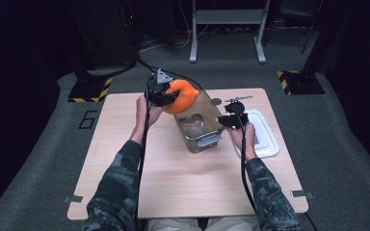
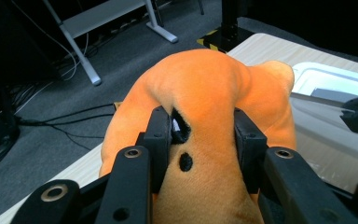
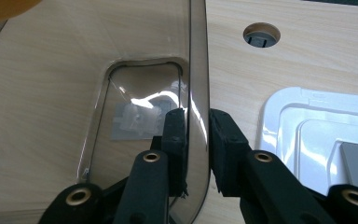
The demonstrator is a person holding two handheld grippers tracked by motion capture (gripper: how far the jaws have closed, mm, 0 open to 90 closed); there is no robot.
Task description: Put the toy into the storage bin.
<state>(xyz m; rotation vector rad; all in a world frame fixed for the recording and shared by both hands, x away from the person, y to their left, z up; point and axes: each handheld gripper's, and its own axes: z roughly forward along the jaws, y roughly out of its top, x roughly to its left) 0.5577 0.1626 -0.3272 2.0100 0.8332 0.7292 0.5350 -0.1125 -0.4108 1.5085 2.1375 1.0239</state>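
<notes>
Orange plush toy [image 2: 205, 93] sits pinched between the two black jaws of the left gripper [image 2: 204, 140], which press into its soft body from either side so that the fabric bulges up and over the fingertips [image 2: 161, 126]. Just beside the left fingertip a small black stitched mark and a black dot show on the plush, and the rest of the toy swells above and beyond the fingers. In the high view the left gripper [image 1: 166, 96] holds the toy [image 1: 183, 95] off the wooden table [image 1: 125, 144], above the far end of a clear smoky plastic box [image 1: 200, 127] that stands near the table's middle. The right gripper [image 3: 196, 135] is closed on that box's wall [image 3: 198, 70]: one fingertip [image 3: 175, 126] lies inside the box, the other outside, and the thin transparent wall runs upright between them and away beyond the tips. Past the inner fingertip, through the plastic, the box floor shows a pale label. Outside the outer fingertip lies bare table, then a white lid [image 3: 317, 126] lying flat close to that side, and farther beyond the fingertips a round hole [image 3: 261, 35] in the tabletop. In the high view the right gripper [image 1: 231, 119] grips the box's right-hand wall, with the white lid [image 1: 265, 137] just to its right under the person's hand. Both forearms wear camouflage sleeves [image 1: 120, 183], and a black cable trails back from each gripper.
</notes>
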